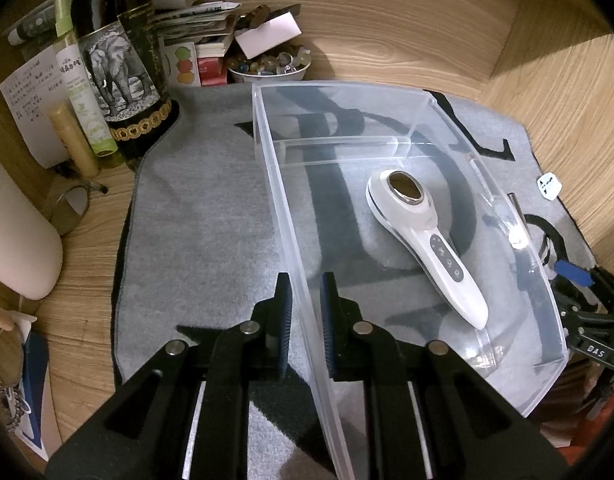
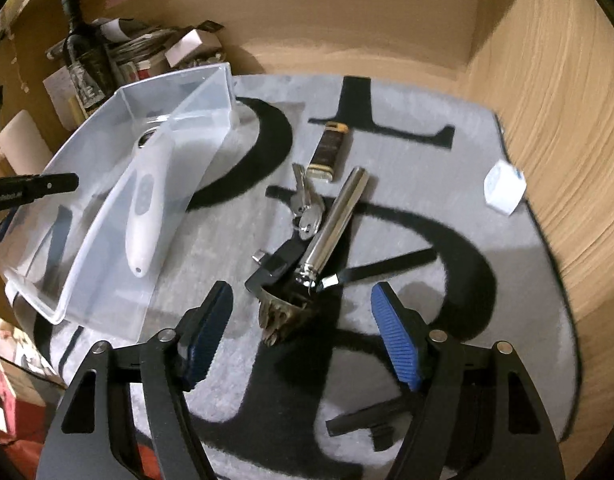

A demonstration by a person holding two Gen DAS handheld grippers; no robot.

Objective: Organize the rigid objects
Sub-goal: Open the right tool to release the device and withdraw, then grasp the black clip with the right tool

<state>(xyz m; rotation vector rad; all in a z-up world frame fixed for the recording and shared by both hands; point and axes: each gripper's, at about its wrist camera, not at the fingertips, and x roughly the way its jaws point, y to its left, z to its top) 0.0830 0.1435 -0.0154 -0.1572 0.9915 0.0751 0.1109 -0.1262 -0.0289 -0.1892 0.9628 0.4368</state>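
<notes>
With left gripper (image 1: 306,316) clamped on the bin (image 1: 263,128) wall beside the massager (image 1: 423,236), I judged the wide-open right gripper (image 2: 303,332) should straddle the metal tube (image 2: 335,220) crosswise, clear of the keys (image 2: 307,208).

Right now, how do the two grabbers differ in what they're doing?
The left gripper has its fingers nearly closed on either side of the clear bin's side wall; the right gripper is spread wide with nothing between its fingers. The left sits at the bin that holds the white handheld device; the right hovers over the grey mat, facing the keys and the silver cylinder. Both have black arms and blue ribbed pads.
</notes>
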